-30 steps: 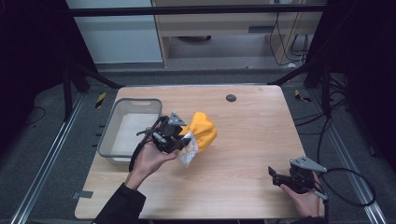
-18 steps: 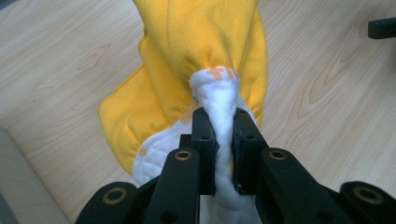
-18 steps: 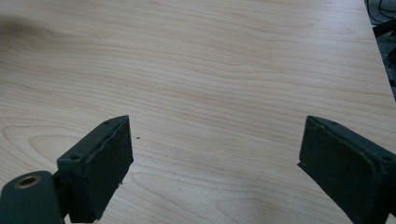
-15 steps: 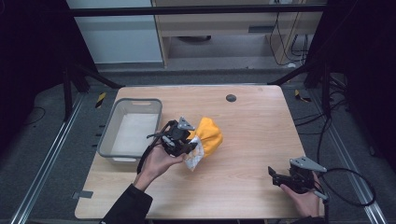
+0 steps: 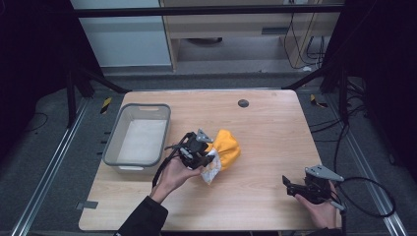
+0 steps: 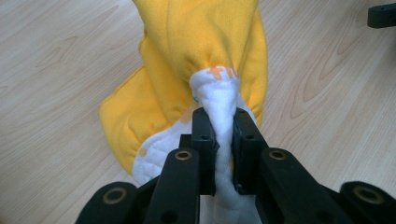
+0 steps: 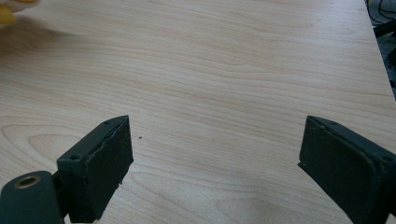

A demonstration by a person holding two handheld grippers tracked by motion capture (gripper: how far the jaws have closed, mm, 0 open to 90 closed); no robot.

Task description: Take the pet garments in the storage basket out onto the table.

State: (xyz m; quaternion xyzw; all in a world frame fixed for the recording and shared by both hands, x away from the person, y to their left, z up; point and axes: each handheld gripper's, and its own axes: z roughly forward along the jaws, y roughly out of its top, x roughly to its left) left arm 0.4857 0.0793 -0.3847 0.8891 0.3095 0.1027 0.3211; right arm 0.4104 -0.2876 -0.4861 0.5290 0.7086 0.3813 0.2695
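While its two black jaws press together on a white fold of the cloth, the left gripper holds the yellow bulk bunched just beyond the fingertips, over the wooden table. Behind that gripper sits a grey bin, near the cloth. Well apart, the right gripper rests low over bare wood, its jaws spread wide and touching nothing between them.
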